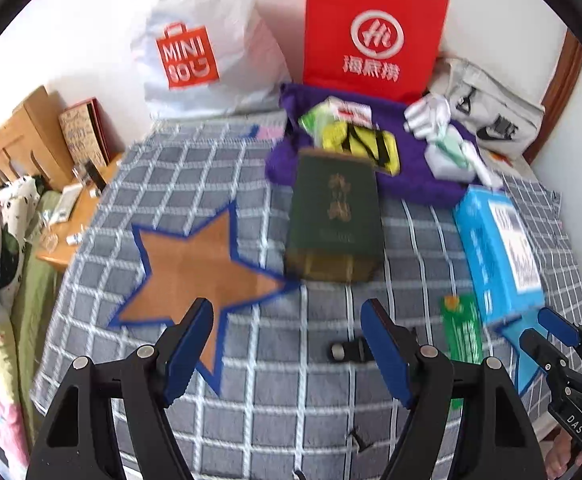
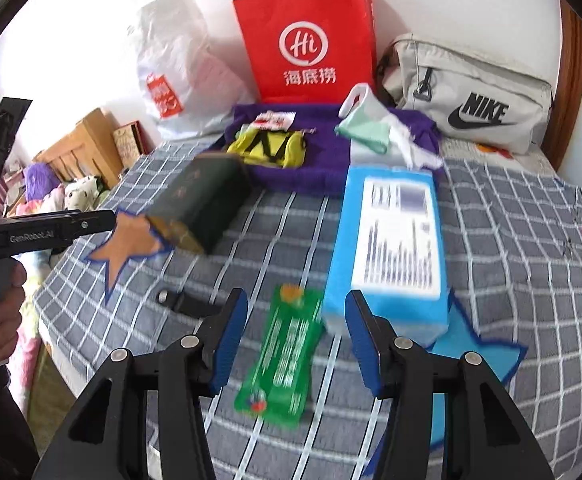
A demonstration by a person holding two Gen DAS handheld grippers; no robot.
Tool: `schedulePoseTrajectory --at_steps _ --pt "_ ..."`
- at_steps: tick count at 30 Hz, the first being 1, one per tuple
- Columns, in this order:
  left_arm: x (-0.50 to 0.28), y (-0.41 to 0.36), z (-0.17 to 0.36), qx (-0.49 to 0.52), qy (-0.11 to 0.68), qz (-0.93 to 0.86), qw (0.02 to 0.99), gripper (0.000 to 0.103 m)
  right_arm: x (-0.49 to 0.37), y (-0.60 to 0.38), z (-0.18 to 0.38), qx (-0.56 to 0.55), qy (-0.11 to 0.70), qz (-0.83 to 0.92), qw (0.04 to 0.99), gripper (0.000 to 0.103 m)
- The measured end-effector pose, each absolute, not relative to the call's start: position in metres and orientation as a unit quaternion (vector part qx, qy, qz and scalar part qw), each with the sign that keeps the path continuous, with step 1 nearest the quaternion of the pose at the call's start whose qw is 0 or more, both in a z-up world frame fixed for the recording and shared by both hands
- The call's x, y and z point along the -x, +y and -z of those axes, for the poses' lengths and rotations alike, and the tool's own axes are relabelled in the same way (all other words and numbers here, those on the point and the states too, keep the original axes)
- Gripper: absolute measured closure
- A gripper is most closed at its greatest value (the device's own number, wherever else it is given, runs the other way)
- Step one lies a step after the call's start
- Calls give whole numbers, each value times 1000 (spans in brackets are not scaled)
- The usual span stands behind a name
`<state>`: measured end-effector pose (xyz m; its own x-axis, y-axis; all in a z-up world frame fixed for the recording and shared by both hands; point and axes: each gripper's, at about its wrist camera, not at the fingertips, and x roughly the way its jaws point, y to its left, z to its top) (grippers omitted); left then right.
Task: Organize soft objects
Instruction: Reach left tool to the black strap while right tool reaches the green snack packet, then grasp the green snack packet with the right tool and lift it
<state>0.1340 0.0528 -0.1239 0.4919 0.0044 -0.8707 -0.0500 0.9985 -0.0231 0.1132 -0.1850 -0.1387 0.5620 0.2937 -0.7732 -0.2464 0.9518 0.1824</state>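
Right tongs (image 2: 297,336) are held wide open and empty above the green packet (image 2: 281,354) near the bed's front edge; left tongs (image 1: 287,348) likewise open, empty. The thin packet may be missed, bedspread (image 2: 511,240) pinched instead.

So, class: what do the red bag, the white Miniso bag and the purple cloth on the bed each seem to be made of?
Red bag: probably stiff matte paper; flat panels, sharp creases, string handles.
White bag: thin plastic film, it seems; crumpled, slightly see-through, soft sheen.
Purple cloth: likely fuzzy knit or fleece; dull, nubbly surface, soft folds. Blur leaves the weave unclear.
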Motion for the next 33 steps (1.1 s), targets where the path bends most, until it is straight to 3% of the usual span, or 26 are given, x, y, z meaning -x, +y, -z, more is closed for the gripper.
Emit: schedulePoseTrajectory --at_steps 7,12,20,21,23,33 --pt "-117 36 152 8 518 3 855 28 -93 -182 171 -32 464 -160 871 51" --pt "-117 37 162 7 520 16 854 28 -101 -174 196 -40 477 -152 865 42" --pt "-139 29 174 -8 533 31 846 28 -120 -152 217 -4 479 -141 866 41" --pt "-142 26 175 -9 534 36 845 28 -121 -153 217 -6 479 -140 867 42" --pt "-147 19 178 -10 535 47 843 28 -120 -153 217 4 477 -126 870 62" --pt "-156 4 199 18 547 95 832 28 -84 -167 215 20 475 -148 867 65"
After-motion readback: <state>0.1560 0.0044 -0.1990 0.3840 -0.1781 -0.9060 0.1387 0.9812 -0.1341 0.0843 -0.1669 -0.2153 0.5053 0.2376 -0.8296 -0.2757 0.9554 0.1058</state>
